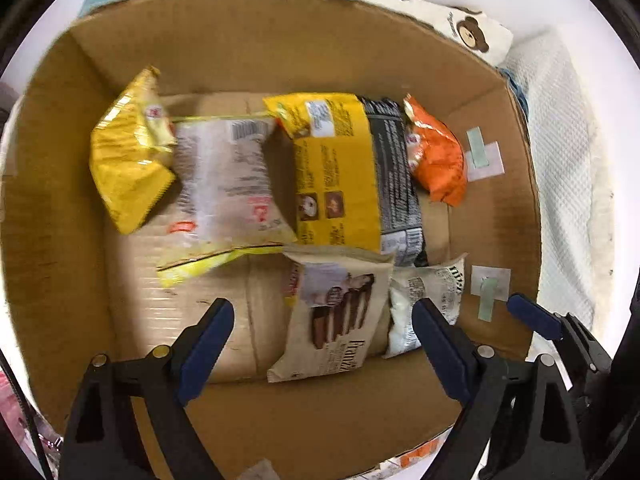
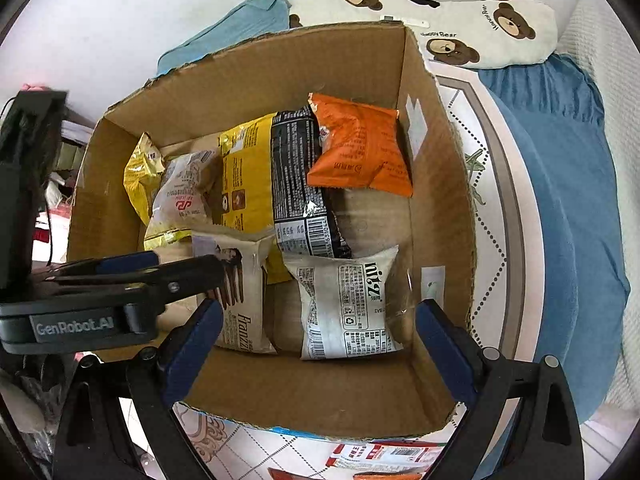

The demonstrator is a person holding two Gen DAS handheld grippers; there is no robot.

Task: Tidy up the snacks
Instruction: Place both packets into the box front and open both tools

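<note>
A cardboard box (image 1: 248, 52) (image 2: 240, 384) holds several snack packets. Along the back lie a yellow bag (image 1: 128, 152), a pale packet (image 1: 228, 176), a large yellow-and-black bag (image 1: 344, 172) (image 2: 272, 176) and an orange bag (image 1: 436, 156) (image 2: 356, 148). In front lie a beige Franzzi packet (image 1: 336, 312) (image 2: 244, 292) and a white packet (image 1: 424, 304) (image 2: 348, 304). My left gripper (image 1: 324, 344) (image 2: 168, 268) hangs open above the Franzzi packet. Over the white packet my right gripper (image 2: 320, 344) is also open, its pads clear of it. One right finger (image 1: 532, 316) shows at the box's right wall.
A bear-print pillow (image 2: 480, 28) and a light blue cloth (image 2: 240, 28) lie behind the box. A blue blanket (image 2: 560, 200) lies to its right on a patterned mat (image 2: 496, 208). More snack packets (image 2: 384, 456) lie outside the box's near wall. Clutter sits at the far left.
</note>
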